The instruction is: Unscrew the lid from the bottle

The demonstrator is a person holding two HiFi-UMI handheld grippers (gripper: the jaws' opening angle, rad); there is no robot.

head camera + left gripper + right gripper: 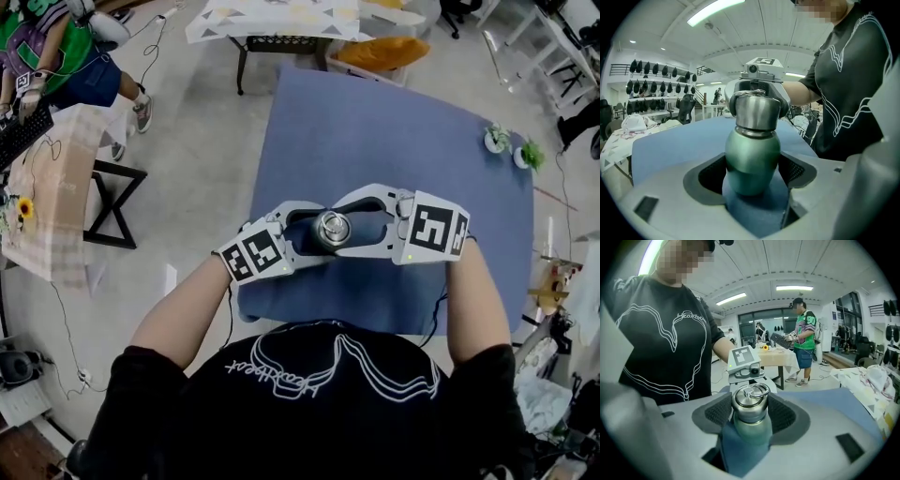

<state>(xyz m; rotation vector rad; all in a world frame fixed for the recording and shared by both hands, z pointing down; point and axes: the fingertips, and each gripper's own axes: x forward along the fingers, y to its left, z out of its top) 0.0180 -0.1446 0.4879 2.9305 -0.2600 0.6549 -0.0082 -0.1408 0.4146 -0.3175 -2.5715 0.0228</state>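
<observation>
Left gripper [752,174] fingers clamp the bottle [752,150], right gripper [750,419] fingers the lid [750,401]. I judge the lid still seated; unscrewing remains.

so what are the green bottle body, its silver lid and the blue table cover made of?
The green rounded bottle body is likely coated metal with a satin finish: its highlights are soft and broad. The silver cylindrical lid looks like brushed steel, with streaked reflections and a wire ring on top. The blue table cover seems to be cloth or felt: matte, no glare.
</observation>
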